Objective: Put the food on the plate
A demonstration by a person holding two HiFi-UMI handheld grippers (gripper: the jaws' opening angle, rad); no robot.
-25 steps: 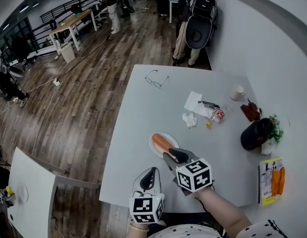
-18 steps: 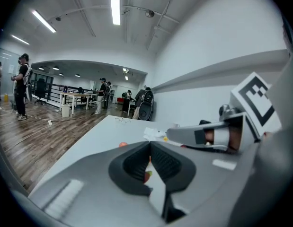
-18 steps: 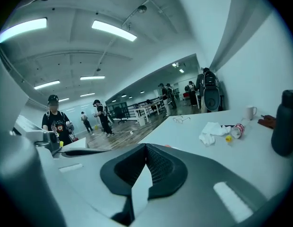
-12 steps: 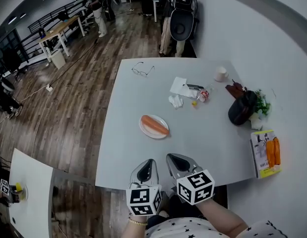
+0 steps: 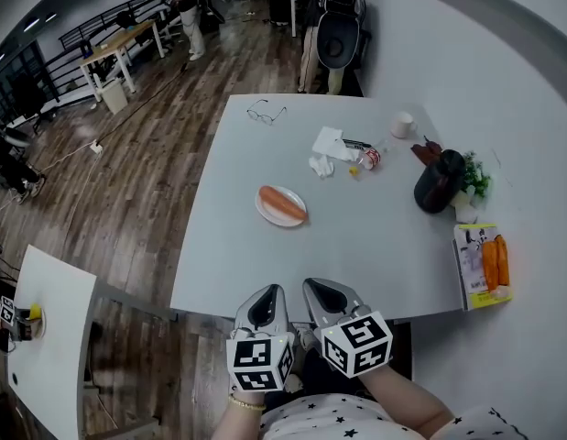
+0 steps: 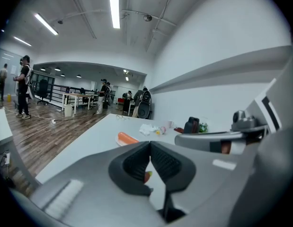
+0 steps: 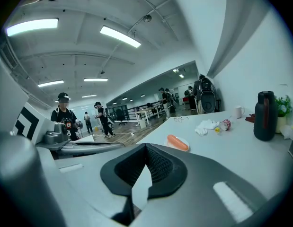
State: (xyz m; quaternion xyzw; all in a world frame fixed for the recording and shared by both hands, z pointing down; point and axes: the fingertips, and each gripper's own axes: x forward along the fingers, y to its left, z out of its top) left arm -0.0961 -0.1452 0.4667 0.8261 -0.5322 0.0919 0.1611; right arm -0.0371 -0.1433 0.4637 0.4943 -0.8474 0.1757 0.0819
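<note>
A: How is the room lit?
B: Brightly and evenly, by ceiling strips (image 6: 114,6), which are blown out to white in both gripper views. Pale reflections are seen on the floor (image 5: 146,154).
A: Shadows?
B: The space under the table's (image 5: 292,136) near edge is left dark.
A: Sharpness?
B: Fisheye bending and black corners are seen in every view. The left gripper (image 6: 149,143) and right gripper (image 7: 145,148) are rendered soft close to the lens.

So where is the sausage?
In the head view the sausage lies on the white plate, a little left of the table's middle, nearer the person than the crumpled tissue.
</note>
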